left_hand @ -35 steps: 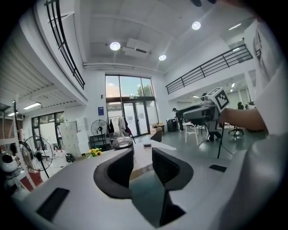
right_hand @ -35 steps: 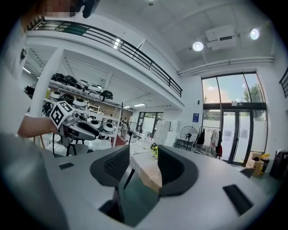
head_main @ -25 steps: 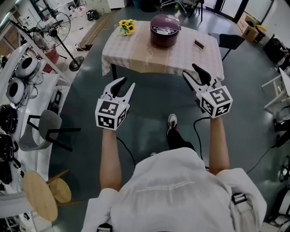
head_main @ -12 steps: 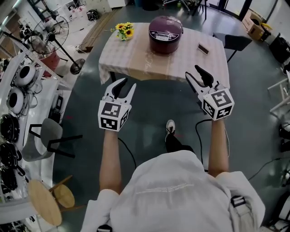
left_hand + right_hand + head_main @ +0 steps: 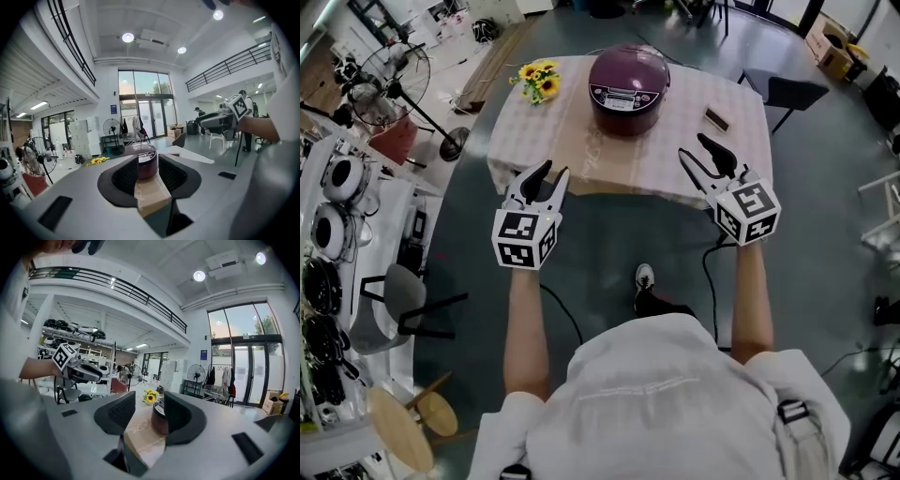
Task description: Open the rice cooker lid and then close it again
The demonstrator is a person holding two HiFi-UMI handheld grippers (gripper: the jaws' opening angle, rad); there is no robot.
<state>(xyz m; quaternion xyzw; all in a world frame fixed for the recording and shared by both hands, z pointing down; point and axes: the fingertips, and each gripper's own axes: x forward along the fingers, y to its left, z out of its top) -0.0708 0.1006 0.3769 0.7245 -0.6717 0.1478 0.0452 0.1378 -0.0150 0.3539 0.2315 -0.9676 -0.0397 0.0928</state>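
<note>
**Closing in on the table, both claws free**

You've walked a good bit closer over the last second. In the head view the table and the rice cooker have slid down toward you, and your gripper tips now overlap the table's near edge instead of hanging over bare floor.

The cooker sits at the back-middle of the tablecloth with its lid down, control panel facing you, so the opening step hasn't started yet. A bunch of sunflowers is off to its left and a small dark object off to its right. Both stand apart from the cooker, so I'd guess neither gets in the way.

The left gripper is released: its jaws stand apart with nothing in them, and in the left gripper view the cooker only shows through the gap, well beyond the tips. Same for the right gripper, jaws spread and empty, with the cooker peeking out past the right-hand jaw.

My read on why you're holding them like that: both are out front, roughly level and either side of the cooker's line. That lets one work the lid while the other stays free to steady the body. You're still too far off to touch it, so I reckon the approach comes first.
</note>
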